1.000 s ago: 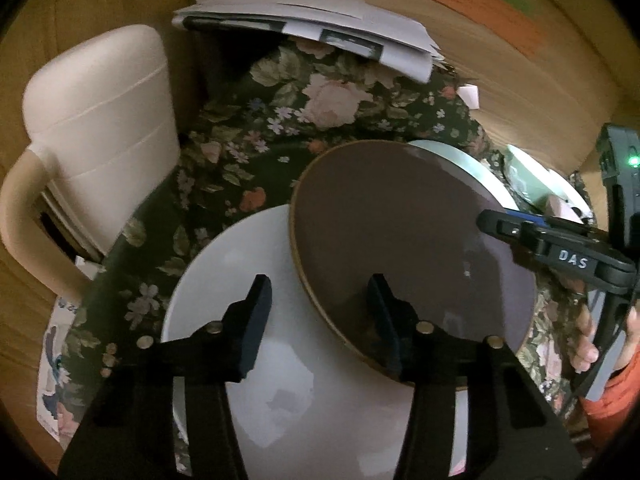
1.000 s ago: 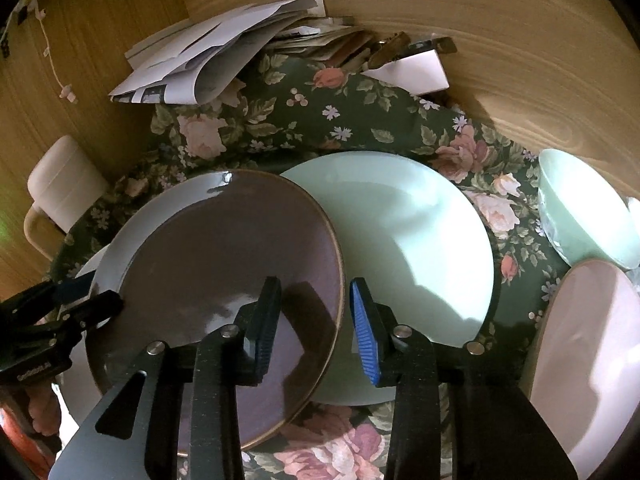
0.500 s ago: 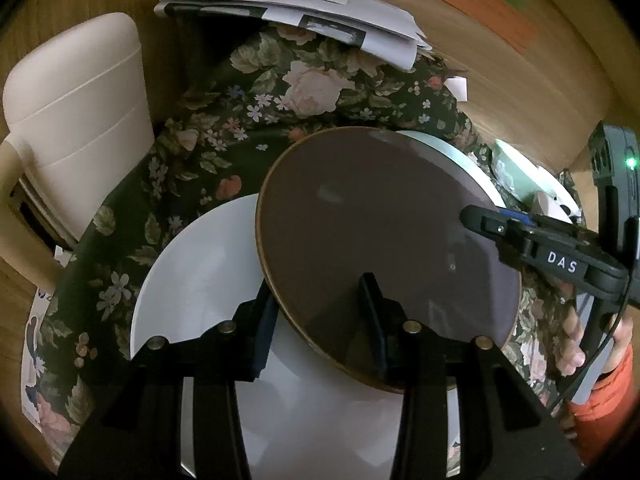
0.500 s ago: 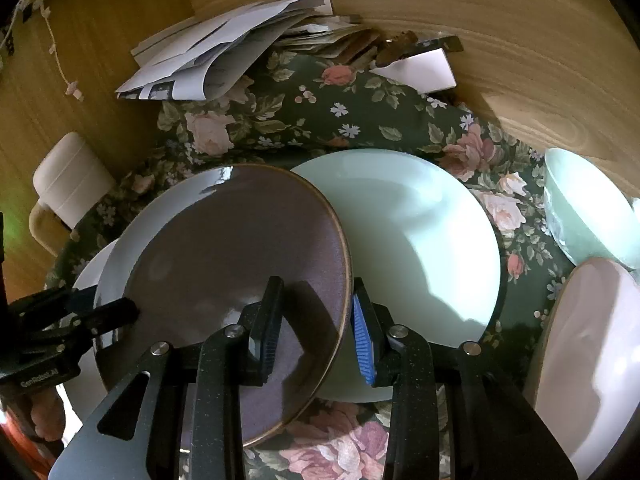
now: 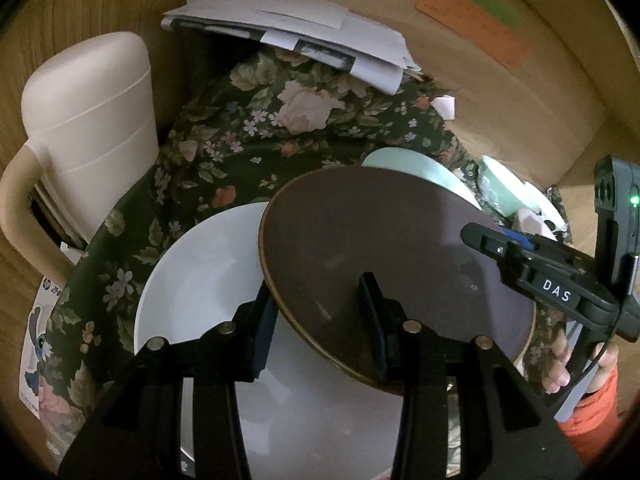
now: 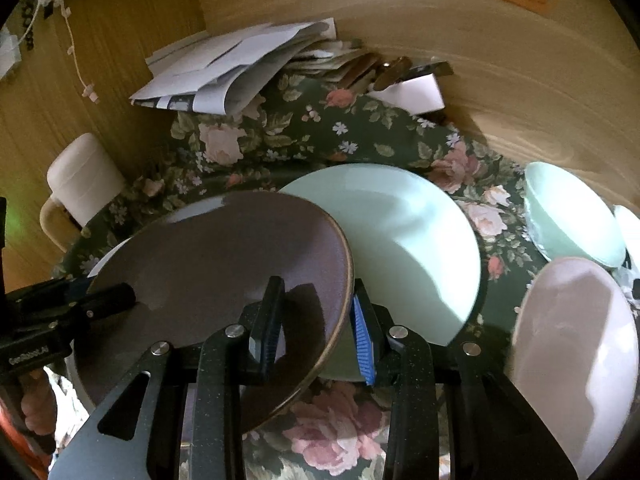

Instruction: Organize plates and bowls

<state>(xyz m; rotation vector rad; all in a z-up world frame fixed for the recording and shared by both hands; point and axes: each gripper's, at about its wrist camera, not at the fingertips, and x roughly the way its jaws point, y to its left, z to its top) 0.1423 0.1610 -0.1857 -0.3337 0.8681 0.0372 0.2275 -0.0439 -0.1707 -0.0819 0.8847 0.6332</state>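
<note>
Brown plate [image 5: 384, 256] clamped at opposite rims by left gripper [image 5: 320, 328] and right gripper [image 6: 316, 324] | tilted over white plate [image 5: 208, 280], beside mint plate [image 6: 408, 240] | step: stacking | next: lower level, release together

Bare floral cloth [image 6: 360, 136] behind mint plate [image 6: 404, 240]; paper pile [image 6: 240, 68] (rear) blocks wall side.

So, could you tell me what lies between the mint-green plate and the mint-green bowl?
Only bare floral tablecloth lies between the mint-green plate and the mint-green bowl, as the right wrist view shows.
</note>
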